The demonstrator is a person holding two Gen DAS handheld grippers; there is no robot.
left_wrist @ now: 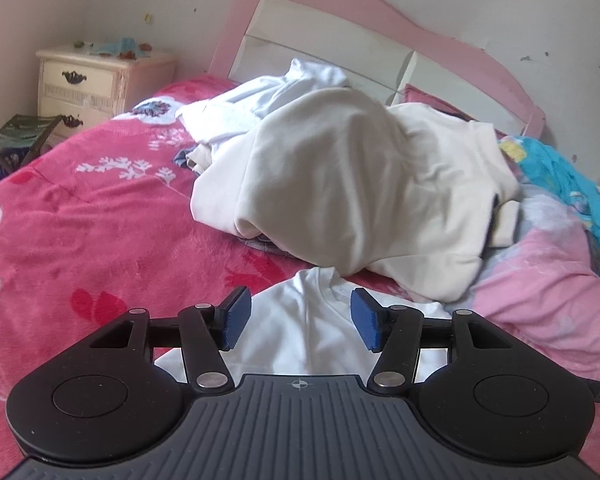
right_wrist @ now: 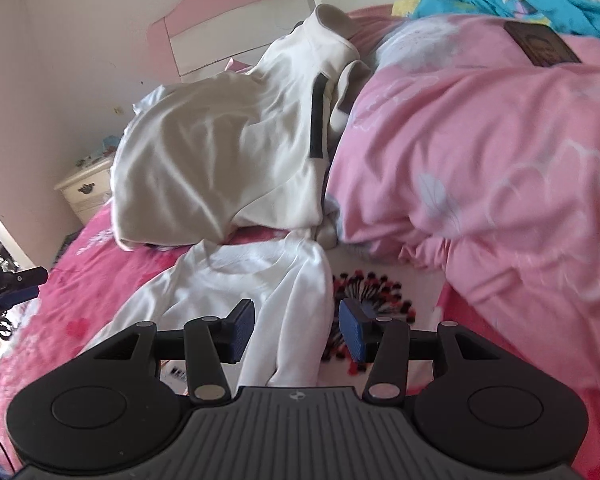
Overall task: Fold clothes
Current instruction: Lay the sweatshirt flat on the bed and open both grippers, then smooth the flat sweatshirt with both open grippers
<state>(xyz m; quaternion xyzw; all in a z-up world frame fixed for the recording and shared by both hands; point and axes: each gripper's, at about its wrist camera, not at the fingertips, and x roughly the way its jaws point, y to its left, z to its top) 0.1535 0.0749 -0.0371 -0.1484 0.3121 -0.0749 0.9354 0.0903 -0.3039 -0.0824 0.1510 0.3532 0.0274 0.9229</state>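
While both claws hang open and empty, left gripper (left_wrist: 296,316) and right gripper (right_wrist: 296,330) above the white shirt (right_wrist: 260,292), that shirt lies just before the cream garment pile (left_wrist: 340,184). Risk: pile edge snagged, layers bunching.

A home bedroom: pink headboard (left_wrist: 364,0), floral red blanket (left_wrist: 80,220), cream nightstand (left_wrist: 88,80).
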